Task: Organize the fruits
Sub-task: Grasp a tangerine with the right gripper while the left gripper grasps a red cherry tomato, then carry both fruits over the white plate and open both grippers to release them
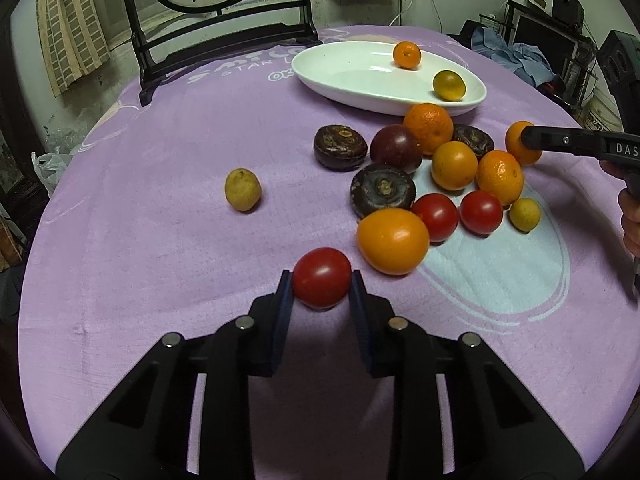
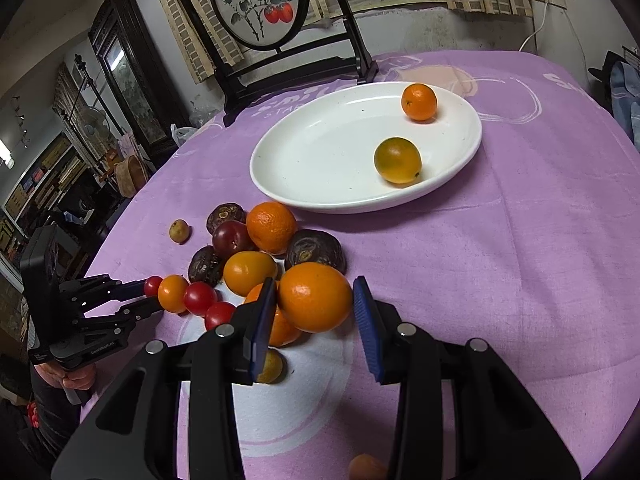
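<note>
My left gripper (image 1: pixel 321 285) is shut on a red tomato (image 1: pixel 322 277) just above the purple cloth. My right gripper (image 2: pixel 314 298) is shut on an orange (image 2: pixel 315 297); it also shows in the left wrist view (image 1: pixel 522 143). A white oval plate (image 1: pixel 340 80) at the far side holds a small orange (image 1: pixel 407 55) and a greenish orange (image 1: pixel 449 85); the plate also shows in the right wrist view (image 2: pixel 320 168). A heap of oranges, red tomatoes and dark water chestnuts (image 1: pixel 432 176) lies between the grippers. A small yellow-brown fruit (image 1: pixel 243 189) lies apart to the left.
The round table has a purple cloth (image 1: pixel 160 240). A dark wooden stand with a painted round panel (image 1: pixel 216 20) stands at the table's far edge. Another small orange fruit (image 2: pixel 366 467) lies near the right gripper's base.
</note>
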Demonstrator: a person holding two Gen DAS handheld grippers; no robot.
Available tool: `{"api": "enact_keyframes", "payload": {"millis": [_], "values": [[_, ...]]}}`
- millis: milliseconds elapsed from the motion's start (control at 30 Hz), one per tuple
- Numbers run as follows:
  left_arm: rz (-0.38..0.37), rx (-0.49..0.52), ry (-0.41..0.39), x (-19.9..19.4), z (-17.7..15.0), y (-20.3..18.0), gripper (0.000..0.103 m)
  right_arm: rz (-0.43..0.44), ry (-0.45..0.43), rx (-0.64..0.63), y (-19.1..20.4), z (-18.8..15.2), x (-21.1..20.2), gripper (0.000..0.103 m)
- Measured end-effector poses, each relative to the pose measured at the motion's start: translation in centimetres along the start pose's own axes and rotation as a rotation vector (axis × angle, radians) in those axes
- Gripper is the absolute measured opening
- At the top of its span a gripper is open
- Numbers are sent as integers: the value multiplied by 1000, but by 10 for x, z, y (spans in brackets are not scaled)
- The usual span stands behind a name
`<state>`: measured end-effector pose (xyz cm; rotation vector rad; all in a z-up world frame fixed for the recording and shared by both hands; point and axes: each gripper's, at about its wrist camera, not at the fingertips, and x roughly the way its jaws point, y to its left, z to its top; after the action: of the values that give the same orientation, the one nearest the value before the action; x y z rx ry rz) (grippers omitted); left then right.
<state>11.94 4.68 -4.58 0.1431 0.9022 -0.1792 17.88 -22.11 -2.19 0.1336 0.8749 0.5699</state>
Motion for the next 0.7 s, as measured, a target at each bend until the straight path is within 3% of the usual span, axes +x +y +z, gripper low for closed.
{"api": "enact_keyframes", "payload": {"millis": [100, 200, 367, 500, 700], "values": [[-5, -18, -51, -11, 2, 3, 29, 7, -40, -14, 2, 1, -6, 39], [-70, -67, -126, -27, 13, 8, 29, 0, -112, -15, 2, 9, -13, 39], [-82, -79, -202, -32, 64, -9, 29, -50, -200, 22, -4, 37, -3, 39], [-80, -96, -198, -7, 118, -26, 29, -91, -195, 15, -7, 56, 22, 39], [-56, -123, -105, 49, 159, -38, 29, -111, -147, -8, -9, 67, 50, 39]]}}
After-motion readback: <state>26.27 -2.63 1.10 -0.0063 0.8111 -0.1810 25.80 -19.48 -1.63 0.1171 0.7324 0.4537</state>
